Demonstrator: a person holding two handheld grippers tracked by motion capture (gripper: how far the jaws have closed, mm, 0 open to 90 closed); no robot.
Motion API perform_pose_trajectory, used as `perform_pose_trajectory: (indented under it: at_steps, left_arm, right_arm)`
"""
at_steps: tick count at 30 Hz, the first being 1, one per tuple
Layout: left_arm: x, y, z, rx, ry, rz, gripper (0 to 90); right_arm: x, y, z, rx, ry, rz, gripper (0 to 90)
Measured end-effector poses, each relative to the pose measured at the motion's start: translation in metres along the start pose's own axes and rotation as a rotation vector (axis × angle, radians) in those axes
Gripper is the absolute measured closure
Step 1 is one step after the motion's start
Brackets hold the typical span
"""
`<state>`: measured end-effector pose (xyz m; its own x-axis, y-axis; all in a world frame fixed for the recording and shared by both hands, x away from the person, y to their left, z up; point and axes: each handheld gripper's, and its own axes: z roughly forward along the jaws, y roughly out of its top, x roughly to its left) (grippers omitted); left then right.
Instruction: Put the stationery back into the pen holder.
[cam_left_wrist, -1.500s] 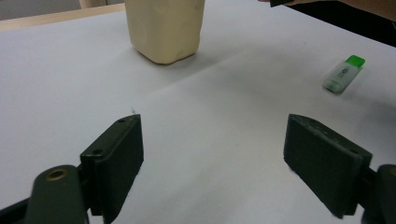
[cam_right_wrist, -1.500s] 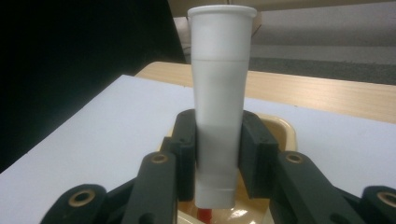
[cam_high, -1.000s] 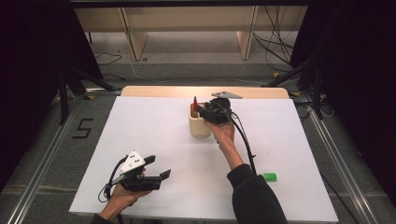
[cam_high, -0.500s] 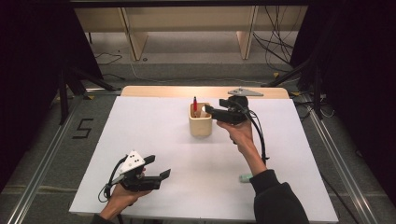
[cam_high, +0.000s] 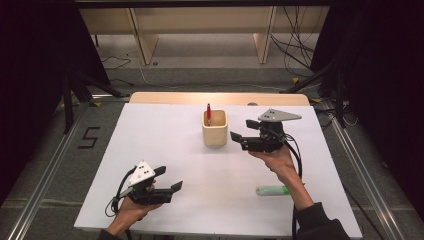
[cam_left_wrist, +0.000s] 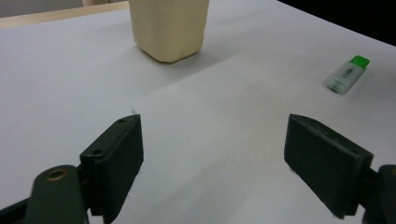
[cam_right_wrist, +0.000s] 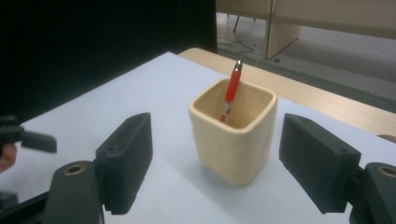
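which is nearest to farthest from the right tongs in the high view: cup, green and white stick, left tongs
From the right tongs, jaws open:
1. Cream cup holding the red pen, just beside the jaw tips, toward the table's middle.
2. Green and white stick, lying on the table nearer the person, by the right forearm.
3. Left tongs, at the near left corner of the table.

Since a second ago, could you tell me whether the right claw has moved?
Yes. The right claw has drawn away from above the cup to its right side, jaws just opened, nothing between them.
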<state>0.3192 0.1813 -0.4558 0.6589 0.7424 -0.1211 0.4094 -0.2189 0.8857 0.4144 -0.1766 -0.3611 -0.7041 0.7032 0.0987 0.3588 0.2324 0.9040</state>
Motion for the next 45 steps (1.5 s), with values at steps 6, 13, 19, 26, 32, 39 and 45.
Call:
perform_pose_trajectory:
  at_steps: [6,13,19,26,32,39,45]
  left_arm:
    - [0.0,0.0,0.0,0.003,0.002,0.004,19.3]
    - [0.001,0.0,-0.001,-0.003,0.005,0.002,19.3]
    - [0.0,-0.001,0.0,-0.004,0.0,0.0,19.3]
    - [-0.001,-0.001,0.001,-0.001,-0.004,0.005,19.3]
    - [0.0,-0.001,0.001,0.0,-0.004,0.005,19.3]
    - [-0.001,-0.001,0.0,-0.002,-0.005,0.004,19.3]
    - [0.0,-0.001,0.0,-0.002,-0.003,0.004,19.3]
  right_arm:
    - [0.004,-0.019,-0.017,0.015,0.015,-0.012,26.8]
    - [0.004,-0.045,-0.032,0.04,0.013,-0.005,27.4]
    - [0.004,-0.056,-0.037,0.069,0.019,-0.004,27.4]
    - [0.005,-0.064,-0.041,0.105,0.017,-0.017,26.7]
    - [0.006,-0.069,-0.044,0.127,0.023,-0.031,26.7]
    - [0.007,-0.076,-0.047,0.144,0.022,-0.031,27.1]
    - [0.007,-0.083,-0.048,0.154,0.023,-0.012,28.3]
